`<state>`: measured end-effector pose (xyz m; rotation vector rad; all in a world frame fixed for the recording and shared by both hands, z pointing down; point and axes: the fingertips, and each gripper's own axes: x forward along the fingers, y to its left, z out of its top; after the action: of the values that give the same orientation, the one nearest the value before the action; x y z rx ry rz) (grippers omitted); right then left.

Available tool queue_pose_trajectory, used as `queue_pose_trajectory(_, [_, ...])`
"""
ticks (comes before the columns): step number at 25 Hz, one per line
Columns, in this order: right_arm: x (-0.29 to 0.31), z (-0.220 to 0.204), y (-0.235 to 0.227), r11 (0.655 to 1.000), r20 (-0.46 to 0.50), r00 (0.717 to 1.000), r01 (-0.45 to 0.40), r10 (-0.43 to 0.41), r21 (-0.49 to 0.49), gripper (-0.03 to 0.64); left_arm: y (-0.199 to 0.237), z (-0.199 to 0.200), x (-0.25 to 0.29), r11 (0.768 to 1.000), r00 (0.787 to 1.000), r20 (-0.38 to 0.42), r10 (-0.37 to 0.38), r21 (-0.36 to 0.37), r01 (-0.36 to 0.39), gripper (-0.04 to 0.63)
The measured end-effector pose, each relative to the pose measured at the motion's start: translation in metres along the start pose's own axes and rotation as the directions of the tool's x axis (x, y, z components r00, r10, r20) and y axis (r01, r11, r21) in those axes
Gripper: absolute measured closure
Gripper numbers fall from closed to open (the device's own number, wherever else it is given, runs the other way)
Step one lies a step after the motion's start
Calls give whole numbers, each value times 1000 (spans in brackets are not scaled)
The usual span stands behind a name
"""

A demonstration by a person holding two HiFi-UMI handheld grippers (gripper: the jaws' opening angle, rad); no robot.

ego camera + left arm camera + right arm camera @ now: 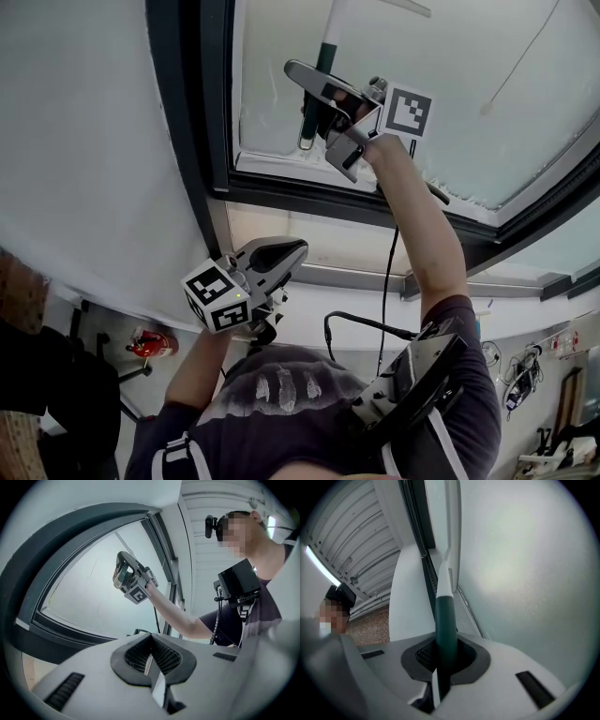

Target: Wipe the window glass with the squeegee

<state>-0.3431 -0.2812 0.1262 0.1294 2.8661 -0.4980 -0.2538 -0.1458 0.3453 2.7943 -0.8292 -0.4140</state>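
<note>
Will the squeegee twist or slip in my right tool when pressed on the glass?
Probably stiff: the squeegee handle runs straight from the right tool. Round and smooth-looking, it may rotate under pressure. Slim, so likely light.

— The squeegee (446, 630) handle in the right gripper (440, 660)?
— Dark green, matt and smooth, plastic by the look. Past the jaws it turns white and faintly glossy.
— The window glass (525, 573) beside it?
— Smooth, pale and hazy. The frame (28, 602) ahead of the left gripper (151, 656) is dark and satin-smooth.
— The gripper shells?
— Matt grey plastic, with black ribbed pads (166, 656).
</note>
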Motion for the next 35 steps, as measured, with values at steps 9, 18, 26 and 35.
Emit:
queue_pose_trajectory(9, [-10, -39, -7, 999, 2, 1000, 17, -17, 48, 591, -6, -12, -10, 1000, 1000, -9, 1, -26, -2, 590])
queue_pose_trajectory(18, [-14, -63, -18, 1000, -25, 1000, -7, 8, 31, 591, 1, -4, -5, 999, 1000, -4, 16, -37, -16, 590])
queue_pose_trajectory(26, [-30, -107, -22, 823, 76, 986, 81, -149, 563, 591, -9, -21, 0, 998, 999, -40, -7, -57, 5, 590])
queue_pose_trajectory(35, [-48, -132, -37, 966, -87, 987, 150, -134, 210, 591, -15, -20, -5, 999, 998, -49, 26, -29, -27, 590])
